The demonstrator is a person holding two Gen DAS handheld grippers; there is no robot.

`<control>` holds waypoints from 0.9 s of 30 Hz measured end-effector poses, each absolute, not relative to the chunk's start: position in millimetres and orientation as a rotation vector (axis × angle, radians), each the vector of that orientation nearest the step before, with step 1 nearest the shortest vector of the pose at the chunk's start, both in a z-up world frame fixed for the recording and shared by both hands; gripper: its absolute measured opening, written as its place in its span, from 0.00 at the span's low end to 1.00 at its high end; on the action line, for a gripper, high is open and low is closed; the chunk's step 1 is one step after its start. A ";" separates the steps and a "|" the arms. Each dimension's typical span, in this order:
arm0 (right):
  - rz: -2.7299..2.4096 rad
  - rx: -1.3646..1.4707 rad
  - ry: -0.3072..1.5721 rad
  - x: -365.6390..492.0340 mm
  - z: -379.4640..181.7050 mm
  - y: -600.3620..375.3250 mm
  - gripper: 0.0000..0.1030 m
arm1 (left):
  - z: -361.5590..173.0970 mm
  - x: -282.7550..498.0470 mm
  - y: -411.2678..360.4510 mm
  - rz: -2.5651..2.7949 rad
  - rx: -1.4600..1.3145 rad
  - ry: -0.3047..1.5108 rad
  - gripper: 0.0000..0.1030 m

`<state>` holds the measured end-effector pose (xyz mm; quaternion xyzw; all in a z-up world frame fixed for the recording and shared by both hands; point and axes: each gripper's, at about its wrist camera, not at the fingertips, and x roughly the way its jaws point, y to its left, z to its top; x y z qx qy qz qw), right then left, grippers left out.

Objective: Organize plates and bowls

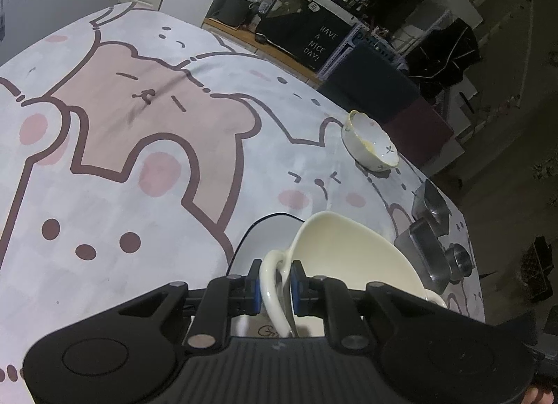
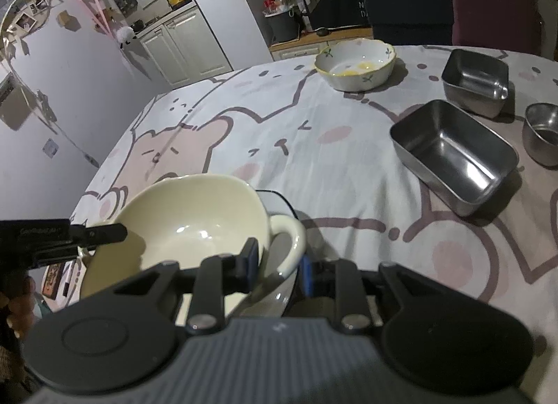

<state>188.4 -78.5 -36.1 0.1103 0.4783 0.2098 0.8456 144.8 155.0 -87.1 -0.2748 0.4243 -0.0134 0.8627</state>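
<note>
A cream bowl [image 2: 181, 215] with a loop handle on each side hangs tilted over a white plate with a dark rim [image 1: 265, 229]. Whether the bowl touches the plate I cannot tell. My left gripper [image 1: 275, 282] is shut on one handle [image 1: 270, 275], its blue pads pressed on either side of the loop. My right gripper [image 2: 279, 266] is shut on the opposite handle [image 2: 291, 236]. The left gripper's black fingers [image 2: 101, 232] show at the bowl's far rim in the right wrist view. A white bowl with a yellow rim and leaf marks [image 2: 355, 62] stands at the table's far side.
The table wears a cloth with cartoon bears [image 1: 139, 146]. To the right stand a large steel rectangular tin [image 2: 453, 167], a smaller steel tin [image 2: 476, 81] and a round steel cup [image 2: 542, 137]. Two dark chairs [image 2: 411, 3] are behind the far edge.
</note>
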 end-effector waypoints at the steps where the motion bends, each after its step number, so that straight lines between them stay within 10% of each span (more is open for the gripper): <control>1: 0.442 0.232 1.011 188.9 -36.8 -77.8 0.29 | -88.7 145.7 155.8 -0.028 -0.576 0.889 0.16; 27: 0.442 0.176 1.027 201.3 -46.7 -57.6 0.28 | -121.4 166.8 164.2 -0.025 -0.478 0.903 0.24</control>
